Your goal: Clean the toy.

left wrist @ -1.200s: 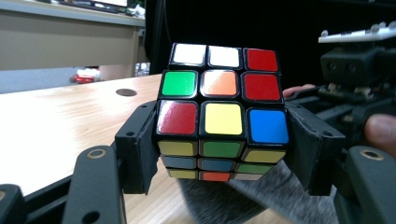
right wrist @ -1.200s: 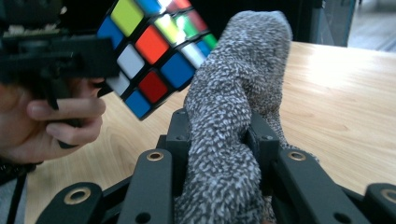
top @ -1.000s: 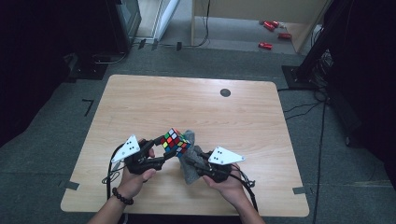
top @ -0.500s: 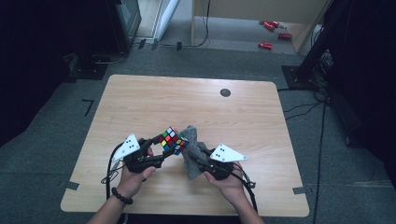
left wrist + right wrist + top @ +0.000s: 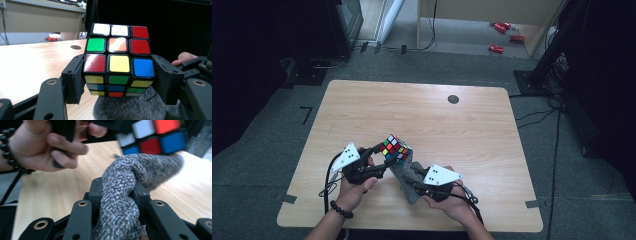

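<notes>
Cube (image 5: 119, 62) sits pinched between the left gripper's (image 5: 119, 82) jaws, held above the table (image 5: 472, 125). The right gripper (image 5: 119, 195) is clamped on a grey cloth (image 5: 125, 195), whose end touches the cube's underside.

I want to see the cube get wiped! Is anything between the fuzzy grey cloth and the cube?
Nothing visible. The left gripper clamps the cube, the right gripper clamps the grey cloth, and the cloth's free end already lies right against the cube's underside.

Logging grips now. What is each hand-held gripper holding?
Left hand-held gripper: closed on the puzzle cube.
Right hand-held gripper: closed on the grey cloth.
</notes>
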`<state>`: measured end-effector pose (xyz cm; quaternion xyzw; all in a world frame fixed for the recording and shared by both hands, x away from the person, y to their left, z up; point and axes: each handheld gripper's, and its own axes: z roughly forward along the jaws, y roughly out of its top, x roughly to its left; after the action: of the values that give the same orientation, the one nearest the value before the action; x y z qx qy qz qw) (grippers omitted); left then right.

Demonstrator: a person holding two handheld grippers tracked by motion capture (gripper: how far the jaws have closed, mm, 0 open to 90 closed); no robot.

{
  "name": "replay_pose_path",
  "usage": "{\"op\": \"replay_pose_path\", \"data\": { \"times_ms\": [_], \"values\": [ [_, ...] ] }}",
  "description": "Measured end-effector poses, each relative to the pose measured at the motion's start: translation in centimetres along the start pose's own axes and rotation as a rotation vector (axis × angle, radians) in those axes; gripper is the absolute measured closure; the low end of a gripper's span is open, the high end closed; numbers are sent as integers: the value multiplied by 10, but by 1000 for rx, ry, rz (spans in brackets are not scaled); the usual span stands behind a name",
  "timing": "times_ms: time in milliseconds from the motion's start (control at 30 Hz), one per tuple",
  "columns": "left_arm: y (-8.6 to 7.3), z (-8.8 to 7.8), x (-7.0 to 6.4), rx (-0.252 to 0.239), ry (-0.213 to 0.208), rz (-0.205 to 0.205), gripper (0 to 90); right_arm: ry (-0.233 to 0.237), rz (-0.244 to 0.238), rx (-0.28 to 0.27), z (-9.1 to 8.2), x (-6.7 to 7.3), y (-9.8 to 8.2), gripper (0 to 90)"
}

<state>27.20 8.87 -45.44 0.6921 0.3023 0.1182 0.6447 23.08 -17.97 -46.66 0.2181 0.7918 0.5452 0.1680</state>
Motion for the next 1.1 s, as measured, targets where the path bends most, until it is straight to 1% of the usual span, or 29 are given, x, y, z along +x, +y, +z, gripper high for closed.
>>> {"op": "replay_pose_path", "data": {
  "times_ms": [67, 133, 200, 300, 367, 400, 433, 467, 600, 633, 700, 767, 833, 867, 900, 1033, 1067, 1100],
  "values": [
    [-1, 1, -1, 6, 5, 8, 351, -50, 16, -10, -6, -9, 0, 683],
    [-2, 2, -3, 18, 5, 18, 351, -114, 44, -23, -14, -21, -1, 684],
    [-3, 5, -5, 28, 4, 29, 351, -193, 75, -31, -22, -33, -3, 683],
    [-5, 8, -7, 42, 1, 37, 351, -328, 137, -18, -31, -49, -10, 682],
    [-7, 10, -8, 52, 1, 34, 351, -401, 182, 0, -34, -59, -18, 679],
    [-8, 11, -8, 58, 1, 31, 351, -433, 189, 21, -34, -63, -23, 677],
    [-10, 12, -8, 66, 2, 32, 351, -462, 181, 50, -33, -66, -28, 675],
    [-11, 14, -9, 72, 5, 31, 351, -477, 185, 79, -31, -69, -32, 671],
    [-12, 15, -8, 83, 9, 26, 350, -484, 259, 167, -24, -79, -44, 632],
    [-12, 15, -7, 84, 10, 26, 351, -478, 276, 186, -23, -80, -46, 616],
    [-12, 15, -6, 85, 13, 21, 351, -476, 295, 218, -20, -82, -50, 562],
    [-12, 15, -5, 85, 19, 16, 351, -474, 312, 227, -19, -84, -52, 481],
    [-12, 15, -4, 89, 25, 12, 351, -478, 308, 211, -19, -84, -51, 386],
    [-13, 15, -4, 90, 27, 9, 351, -479, 295, 193, -20, -83, -49, 338],
    [-13, 15, -4, 92, 28, 8, 351, -484, 282, 178, -21, -82, -46, 309],
    [-13, 16, -2, 97, 32, -3, 351, -491, 223, 109, -26, -76, -35, 221],
    [-13, 17, -2, 99, 32, -5, 351, -483, 203, 88, -27, -73, -32, 217],
    [-13, 17, -1, 102, 32, -7, 351, -463, 185, 67, -27, -69, -29, 216]
  ]
}}
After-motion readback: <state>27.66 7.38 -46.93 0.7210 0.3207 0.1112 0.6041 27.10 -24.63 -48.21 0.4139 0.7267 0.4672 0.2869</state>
